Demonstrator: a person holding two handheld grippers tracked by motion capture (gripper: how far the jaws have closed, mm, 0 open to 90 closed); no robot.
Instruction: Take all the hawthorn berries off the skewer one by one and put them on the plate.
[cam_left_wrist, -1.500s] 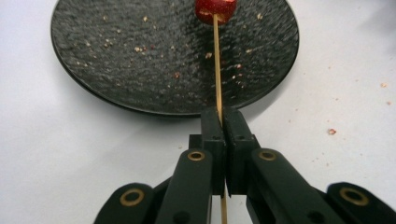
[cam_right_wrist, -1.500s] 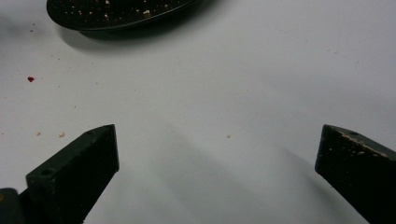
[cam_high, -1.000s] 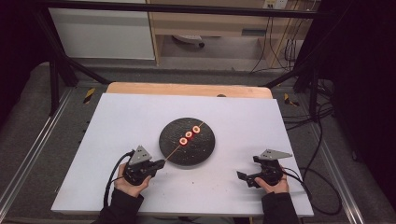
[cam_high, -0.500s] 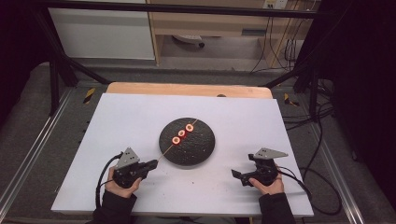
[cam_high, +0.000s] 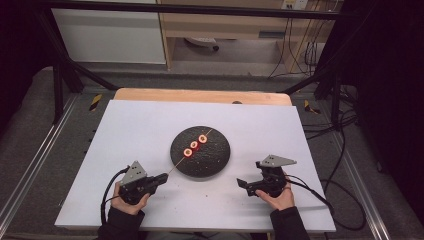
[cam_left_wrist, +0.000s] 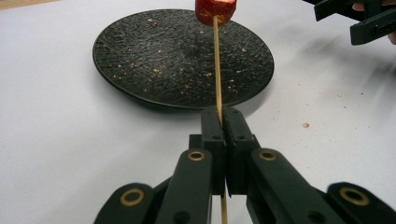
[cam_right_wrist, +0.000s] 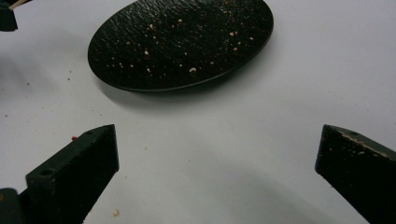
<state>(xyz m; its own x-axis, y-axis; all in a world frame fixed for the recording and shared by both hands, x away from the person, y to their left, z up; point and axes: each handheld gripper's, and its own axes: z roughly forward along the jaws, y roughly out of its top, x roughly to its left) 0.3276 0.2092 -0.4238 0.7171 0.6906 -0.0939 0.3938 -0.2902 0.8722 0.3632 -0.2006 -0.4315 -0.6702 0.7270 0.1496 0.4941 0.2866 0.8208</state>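
The left claw (cam_left_wrist: 223, 122) has its 2 jaws pressed together on the near end of 1 thin wooden skewer (cam_left_wrist: 217, 70), which runs up between them and out over the plate. In the high view that left claw (cam_high: 159, 180) sits at the near left of the desk, held by 1 hand (cam_high: 127, 202), and the skewer (cam_high: 176, 166) slants from its tip up and right across the plate. 3 red round pieces (cam_high: 195, 145) are threaded on the far half of the skewer in a row, each with a pale centre, all above the plate's middle; the left gripper view shows the nearest 1 as a red chunk (cam_left_wrist: 215, 9) raised above the plate surface.

The right claw (cam_right_wrist: 217, 163) stands with its 2 jaws wide apart and nothing between them, just bare desk. In the high view the right claw (cam_high: 243, 184) lies at the near right, gripped by the other hand (cam_high: 279, 196), near the plate and apart from it.

1 round black plate (cam_high: 220, 162) rests at the centre of the white desk (cam_high: 140, 125). It holds scattered pale crumbs (cam_right_wrist: 177, 42) on its textured surface. A few red specks (cam_left_wrist: 306, 125) dot the desk beside it.
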